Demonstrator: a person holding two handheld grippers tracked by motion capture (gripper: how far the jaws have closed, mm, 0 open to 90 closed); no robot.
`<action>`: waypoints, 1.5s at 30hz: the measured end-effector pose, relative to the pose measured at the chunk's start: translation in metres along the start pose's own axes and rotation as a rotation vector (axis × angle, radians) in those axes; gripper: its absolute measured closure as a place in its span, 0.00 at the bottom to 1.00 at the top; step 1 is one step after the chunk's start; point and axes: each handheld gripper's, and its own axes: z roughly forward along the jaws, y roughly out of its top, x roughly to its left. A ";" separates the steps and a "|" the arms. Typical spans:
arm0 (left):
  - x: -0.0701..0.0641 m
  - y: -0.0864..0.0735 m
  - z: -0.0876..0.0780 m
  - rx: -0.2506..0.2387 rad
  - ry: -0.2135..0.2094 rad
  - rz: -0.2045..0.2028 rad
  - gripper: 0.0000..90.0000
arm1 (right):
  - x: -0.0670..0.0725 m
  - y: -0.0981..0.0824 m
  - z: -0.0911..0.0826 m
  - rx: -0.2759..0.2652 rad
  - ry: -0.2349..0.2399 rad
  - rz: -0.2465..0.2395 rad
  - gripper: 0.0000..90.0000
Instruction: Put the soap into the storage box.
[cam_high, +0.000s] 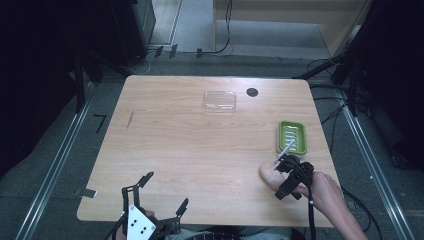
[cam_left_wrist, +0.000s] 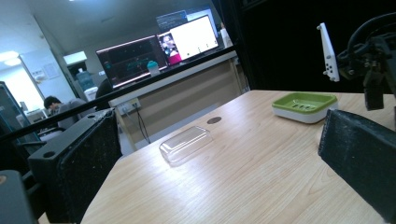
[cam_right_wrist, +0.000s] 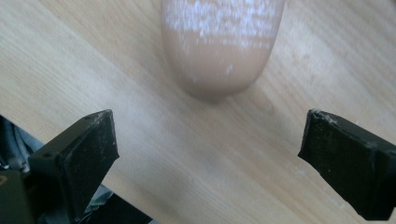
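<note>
**Operator:** How does my right gripper (cam_right_wrist: 208, 137) stand?

**Spotter:** Your jaws are spread wide with nothing between them; bare wood shows in the gap. You're pointing it down at the table (cam_high: 200, 150), near the right edge.

**Operator:** And the bar?

**Spotter:** The tan bar (cam_right_wrist: 219, 46) lies flat on the table just beyond your jaw tips, clear of both pads. In your right gripper view its long axis runs straight away from you, up the frame. Its rounded end points back at the gap between your jaws, a little left of centre. White specks dust its top face. From the high view, the end I can see points toward the middle of the table. The rest is hidden under your gripper.

**Operator:** What's around it?

**Spotter:** The green soap dish (cam_high: 280, 137) sits just beyond your gripper, close to the right edge, with its long side running away from you. The clear lid (cam_high: 220, 100) lies well apart, toward the far edge, beside a dark round spot (cam_high: 252, 92).

**Operator:** My left gripper (cam_high: 167, 188)?

**Spotter:** It's at the near left edge with its jaws apart and nothing between them.
</note>
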 end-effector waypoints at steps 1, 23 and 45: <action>0.000 0.000 0.000 -0.001 -0.001 0.000 0.00 | 0.000 0.002 0.000 -0.004 0.002 0.002 0.04; 0.001 0.000 -0.001 -0.001 0.002 -0.001 0.00 | 0.005 0.052 0.015 0.015 -0.010 0.017 0.01; 0.001 0.000 -0.001 -0.001 0.003 -0.002 0.00 | 0.004 0.057 0.022 0.025 -0.058 0.056 0.36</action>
